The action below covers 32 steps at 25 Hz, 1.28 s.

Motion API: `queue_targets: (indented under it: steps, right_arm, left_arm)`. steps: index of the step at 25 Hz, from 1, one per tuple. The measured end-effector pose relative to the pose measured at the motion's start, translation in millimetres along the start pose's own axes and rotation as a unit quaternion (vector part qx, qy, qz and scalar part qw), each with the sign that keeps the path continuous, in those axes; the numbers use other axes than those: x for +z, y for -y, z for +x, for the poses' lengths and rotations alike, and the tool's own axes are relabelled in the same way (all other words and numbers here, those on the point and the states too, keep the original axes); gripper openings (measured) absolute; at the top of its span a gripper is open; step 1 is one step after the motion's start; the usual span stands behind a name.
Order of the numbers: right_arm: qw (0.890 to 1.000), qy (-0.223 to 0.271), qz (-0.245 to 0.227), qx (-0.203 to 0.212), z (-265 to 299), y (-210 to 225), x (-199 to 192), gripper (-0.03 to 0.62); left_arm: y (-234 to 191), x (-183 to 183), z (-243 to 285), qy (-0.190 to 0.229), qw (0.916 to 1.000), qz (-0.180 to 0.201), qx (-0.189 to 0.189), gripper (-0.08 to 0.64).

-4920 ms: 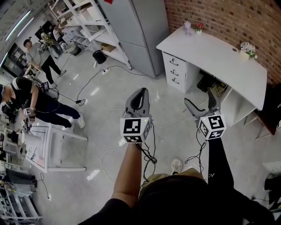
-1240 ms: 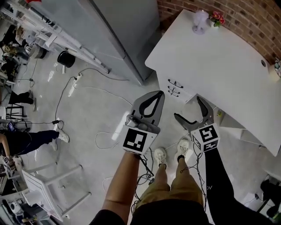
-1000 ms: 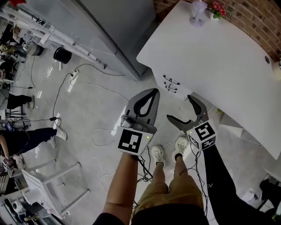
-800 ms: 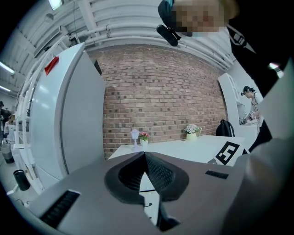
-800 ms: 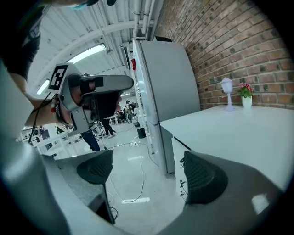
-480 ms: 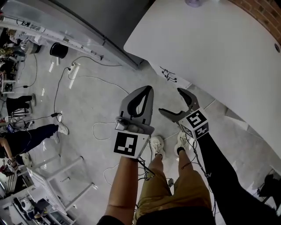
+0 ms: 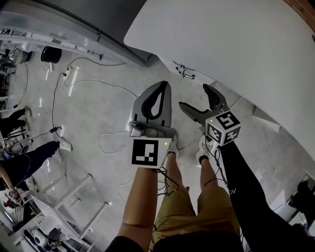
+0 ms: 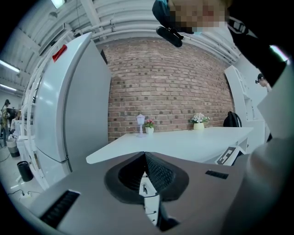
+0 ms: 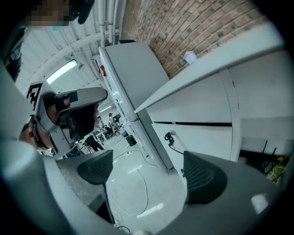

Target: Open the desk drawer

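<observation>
Both grippers off the desk, drawers shut, nothing gripped.

My left gripper (image 8: 146, 160) had its pads pressed together on nothing. My right gripper (image 9: 148, 174) had its pads spread wide with only floor between them. In the head view the right one sat at 3 o'clock of the left, both clear of the desk. The drawer stack (image 7: 185, 72) was at 12 o'clock of the right gripper, tucked under the edge of the white desk top (image 7: 236, 34), black handles showing. In the right gripper view a drawer handle (image 9: 171, 138) sat at 1 o'clock of the jaw gap, untouched. I saw a grey cabinet (image 7: 93, 11) at 10 o'clock of the left gripper. A flower pot (image 8: 198, 124) stood on the desk by the brick wall (image 8: 170, 82).
</observation>
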State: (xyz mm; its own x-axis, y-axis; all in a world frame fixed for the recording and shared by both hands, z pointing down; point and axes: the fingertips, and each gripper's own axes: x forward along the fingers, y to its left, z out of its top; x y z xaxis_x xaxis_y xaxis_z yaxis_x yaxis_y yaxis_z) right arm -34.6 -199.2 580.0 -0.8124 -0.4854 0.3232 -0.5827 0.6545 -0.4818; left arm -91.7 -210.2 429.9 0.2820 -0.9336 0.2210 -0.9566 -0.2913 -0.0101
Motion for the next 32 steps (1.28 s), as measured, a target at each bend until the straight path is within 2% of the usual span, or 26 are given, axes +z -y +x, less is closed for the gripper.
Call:
queue_targets:
  steps: [4,6,8,13,14,15,16,18,20,24,32]
  right_arm:
    - [0.999,0.015,0.025,-0.038,13.0,13.0,-8.6,0.486]
    - [0.997,0.029,0.058,-0.053,19.0,18.4,-13.4,0.479]
    - [0.993,0.037,0.087,-0.066,25.3,24.9,-18.5,0.445]
    - [0.986,0.055,0.129,-0.088,49.5,39.0,-20.3,0.440]
    - [0.985,0.055,0.136,-0.093,53.7,41.3,-20.9,0.412]
    - [0.983,0.055,0.141,-0.100,57.3,43.4,-21.3,0.328]
    - [0.982,0.058,0.147,-0.105,60.8,45.4,-21.0,0.298]
    - [0.978,0.069,0.165,-0.112,67.8,49.6,-20.2,0.297]
    - [0.969,0.085,0.201,-0.118,74.3,55.1,-21.7,0.298]
    - [0.940,0.125,0.293,-0.124,82.7,69.8,-26.8,0.298]
    - [0.902,0.182,0.365,-0.141,88.7,93.5,-22.1,0.296]
  left_arm:
    - [-12.6,-17.1,11.0,0.007,0.9999,-0.013,-0.002,0.009]
    - [-22.7,-25.1,12.4,0.007,0.9996,-0.027,0.003,0.009]
    - [-31.7,-29.7,14.2,0.008,0.9994,-0.034,0.003,0.009]
    - [-46.7,-38.5,24.5,0.010,0.9993,-0.032,-0.016,0.009]
    - [-48.1,-40.5,26.2,0.009,0.9992,-0.032,-0.022,0.009]
    - [-49.6,-42.9,27.1,0.006,0.9991,-0.033,-0.027,0.009]
    - [-51.8,-45.3,27.5,0.002,0.9989,-0.034,-0.031,0.009]
    - [-57.4,-49.6,28.4,-0.005,0.9987,-0.037,-0.035,0.009]
    - [-62.6,-52.7,30.1,-0.009,0.9986,-0.037,-0.035,0.009]
    - [-65.4,-57.9,35.5,-0.014,0.9979,-0.040,-0.049,0.009]
    - [-68.3,-64.2,45.7,-0.023,0.9962,-0.042,-0.072,0.009]
